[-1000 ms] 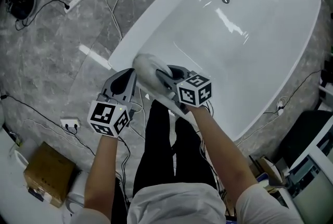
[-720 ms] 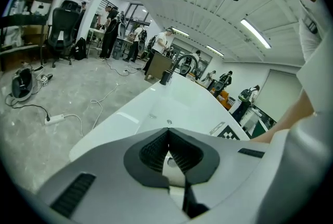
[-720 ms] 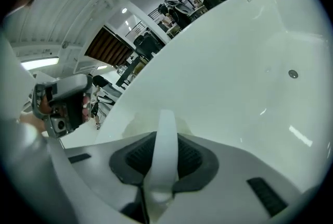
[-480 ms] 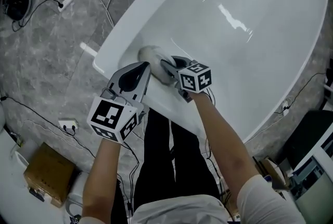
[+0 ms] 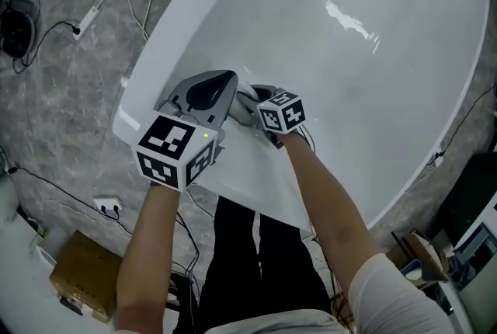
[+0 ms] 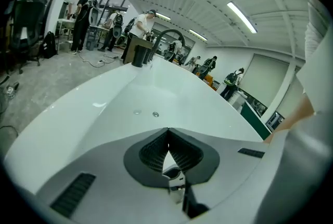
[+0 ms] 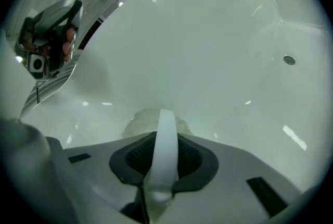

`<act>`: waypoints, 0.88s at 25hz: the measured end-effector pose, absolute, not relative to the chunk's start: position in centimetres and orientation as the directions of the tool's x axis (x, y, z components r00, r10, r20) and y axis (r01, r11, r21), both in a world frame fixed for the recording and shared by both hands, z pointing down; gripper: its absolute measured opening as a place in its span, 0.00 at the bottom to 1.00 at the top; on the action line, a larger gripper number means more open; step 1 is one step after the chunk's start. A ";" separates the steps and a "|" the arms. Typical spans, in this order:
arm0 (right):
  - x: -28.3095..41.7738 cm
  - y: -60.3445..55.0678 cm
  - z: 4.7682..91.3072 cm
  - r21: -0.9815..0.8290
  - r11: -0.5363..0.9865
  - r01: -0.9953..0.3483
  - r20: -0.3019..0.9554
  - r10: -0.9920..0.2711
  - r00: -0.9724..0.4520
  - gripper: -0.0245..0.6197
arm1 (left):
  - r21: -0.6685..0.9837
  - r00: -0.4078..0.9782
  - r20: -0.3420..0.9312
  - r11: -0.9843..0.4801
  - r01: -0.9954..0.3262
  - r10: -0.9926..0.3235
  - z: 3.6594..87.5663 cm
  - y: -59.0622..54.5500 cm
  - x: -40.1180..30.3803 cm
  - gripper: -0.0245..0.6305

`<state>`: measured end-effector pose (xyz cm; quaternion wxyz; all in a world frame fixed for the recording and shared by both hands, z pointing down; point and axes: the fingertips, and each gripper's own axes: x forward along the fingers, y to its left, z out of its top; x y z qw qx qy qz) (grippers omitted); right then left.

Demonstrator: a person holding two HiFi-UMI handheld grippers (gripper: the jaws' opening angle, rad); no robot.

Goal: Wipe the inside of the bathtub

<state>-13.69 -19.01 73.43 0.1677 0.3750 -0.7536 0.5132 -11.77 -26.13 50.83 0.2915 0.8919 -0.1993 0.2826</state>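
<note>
Right gripper view: right gripper (image 7: 165,139) pinches cleaning pad (image 7: 136,121) against bathtub (image 7: 208,35); left gripper's (image 6: 168,137) fingers closed, empty.

The white glossy bathtub (image 5: 373,76) runs off the head view at the top and right edges, so its far rim is cut off. In that view the pale fluffy wiping pad on a white strap handle (image 7: 165,137) is almost wholly hidden under the grey left tongs (image 5: 224,80) and the marker cube of the right tongs (image 5: 247,101). In the right gripper view those tongs' own body covers the pad's near half. The standing people (image 6: 147,22) beyond the tub are too small to tell apart
</note>
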 end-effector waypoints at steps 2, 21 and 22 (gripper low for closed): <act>-12.9 -19.1 75.4 -0.642 0.178 -0.746 0.646 -0.398 -0.651 0.19 | 0.401 0.759 0.632 -0.770 -0.495 -0.159 52.0 -26.4 -10.8 0.06; -7.3 -18.6 86.4 -0.550 0.144 -0.823 0.740 -0.373 -0.560 0.19 | 0.335 0.632 0.775 -0.831 -0.444 -0.025 61.7 -25.4 -8.8 0.06; -6.9 -18.1 86.5 -0.544 0.145 -0.826 0.747 -0.365 -0.556 0.19 | 0.327 0.623 0.782 -0.836 -0.440 -0.022 62.0 -25.2 -8.7 0.06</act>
